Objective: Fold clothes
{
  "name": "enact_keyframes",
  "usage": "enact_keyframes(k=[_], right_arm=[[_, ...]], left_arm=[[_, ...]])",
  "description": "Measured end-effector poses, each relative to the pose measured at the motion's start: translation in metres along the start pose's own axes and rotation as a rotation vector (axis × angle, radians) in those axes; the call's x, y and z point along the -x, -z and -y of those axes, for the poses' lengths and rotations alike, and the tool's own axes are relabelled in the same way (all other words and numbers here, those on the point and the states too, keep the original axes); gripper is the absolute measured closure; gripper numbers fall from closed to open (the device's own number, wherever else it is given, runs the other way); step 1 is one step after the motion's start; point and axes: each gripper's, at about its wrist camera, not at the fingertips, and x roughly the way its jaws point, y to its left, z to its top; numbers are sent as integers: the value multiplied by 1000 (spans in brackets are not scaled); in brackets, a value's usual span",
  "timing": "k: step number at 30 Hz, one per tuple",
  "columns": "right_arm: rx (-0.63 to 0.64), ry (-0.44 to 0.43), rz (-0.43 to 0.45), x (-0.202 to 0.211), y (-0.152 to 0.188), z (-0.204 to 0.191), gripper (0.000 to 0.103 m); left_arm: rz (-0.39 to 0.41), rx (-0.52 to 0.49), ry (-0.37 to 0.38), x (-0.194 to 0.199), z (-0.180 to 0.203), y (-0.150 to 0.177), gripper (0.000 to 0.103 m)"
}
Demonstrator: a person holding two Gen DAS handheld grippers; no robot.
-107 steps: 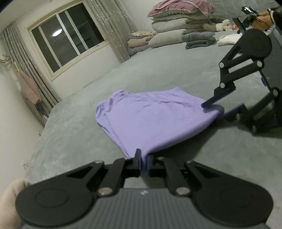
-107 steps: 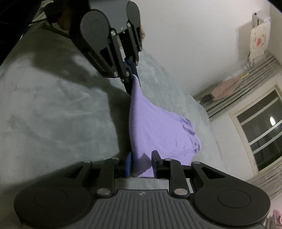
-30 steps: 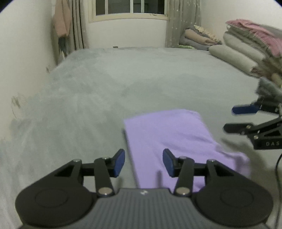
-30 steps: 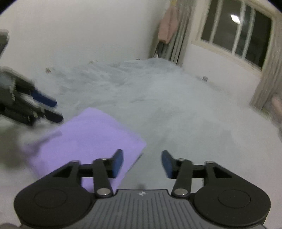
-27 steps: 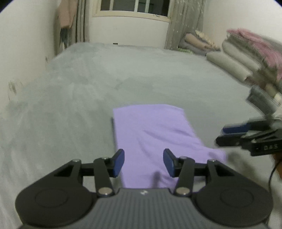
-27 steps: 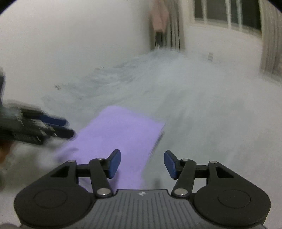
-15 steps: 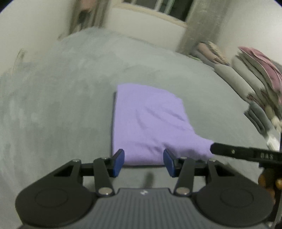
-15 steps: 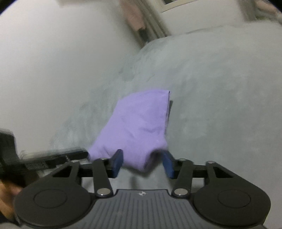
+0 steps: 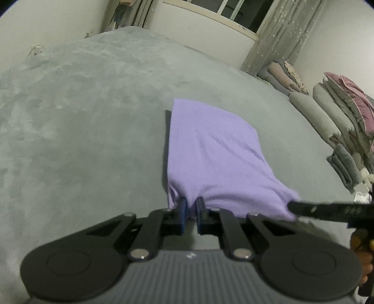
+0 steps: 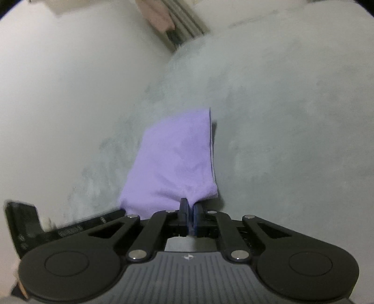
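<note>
Grey plush bed cover (image 9: 93,105) under a curtained window (image 9: 236,14), a folded purple garment (image 9: 215,149) lying on it.

Soft and faintly creased, the garment forms a rough rectangle, its near edge lifted at both corners. The left gripper (image 9: 191,207) has its blue-padded fingers pinched on the near left corner; the right gripper (image 10: 190,210) is clamped likewise on the near right corner, cloth bunched between its pads. Rolled grey and pink bedding (image 9: 339,112) is stacked along the far right, well apart from the garment. Pale walls (image 10: 70,81) border the bed.
</note>
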Motion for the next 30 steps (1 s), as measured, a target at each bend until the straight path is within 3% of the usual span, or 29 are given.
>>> enact_keyframes(k=[3,7,11,13,20,24,30], right_arm=[[59,58,-14,-3,4,-11,96],[145,149,102,16,-2,-26,77],[222,135,201,25,-3,-43,76],[266,111,229,17,2,-54,76],[381,185,104,-47,32,-65,78],[379,176,98,-49,29,-60,80],[406,208,103,-32,31,-61,80]], left_arm=[[22,-24,7,8,4,-2,93],[51,-55,15,19,8,-4,87],[80,-85,29,27,14,-6,77],[89,-87,55,18,19,-4,77],[44,-89,-30,-9,15,12,89],[35,-47,-39,-6,6,12,94],[25,-48,-72,6,4,12,93]])
